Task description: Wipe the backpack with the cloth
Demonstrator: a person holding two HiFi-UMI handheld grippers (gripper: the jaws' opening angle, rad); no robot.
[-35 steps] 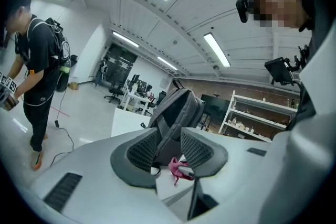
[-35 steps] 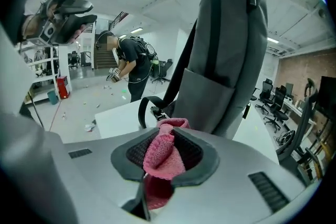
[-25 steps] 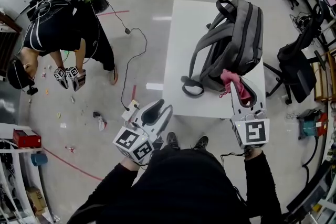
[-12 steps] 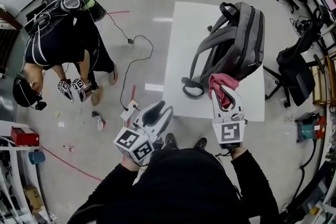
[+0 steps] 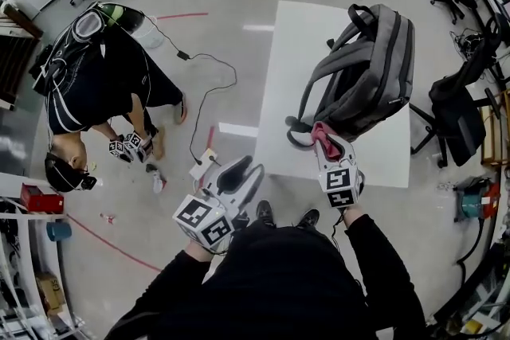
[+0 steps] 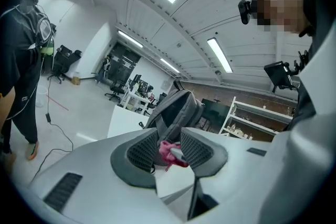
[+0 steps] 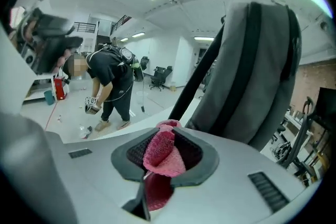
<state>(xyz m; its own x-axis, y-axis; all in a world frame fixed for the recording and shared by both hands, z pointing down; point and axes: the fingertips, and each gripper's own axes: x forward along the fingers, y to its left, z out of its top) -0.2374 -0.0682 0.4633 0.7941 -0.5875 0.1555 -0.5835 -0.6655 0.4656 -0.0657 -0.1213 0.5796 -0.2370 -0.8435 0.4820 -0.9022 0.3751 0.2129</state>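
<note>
1. Right gripper (image 5: 328, 146) jaws pinch the cloth (image 5: 321, 134), mid-frame, by the backpack's (image 5: 374, 68) near end on the counter (image 5: 287, 76).
2. Left gripper (image 5: 239, 173) jaws gape, empty.
3. Cloth seems soft, light: grip its bunched middle.

There are 1 backpack (image 5: 374, 68), 1 cloth (image 5: 321, 135) and 2 people (image 5: 96, 84) (image 5: 271, 283).

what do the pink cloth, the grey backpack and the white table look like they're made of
Pink cloth: soft knitted or terry-like fabric, matte; a fine nubby texture shows and it bunches into folds.
Grey backpack: woven synthetic fabric, probably polyester or nylon, matte, with darker stripes.
White table: smooth, hard, flat top, perhaps laminate; not certain.
</note>
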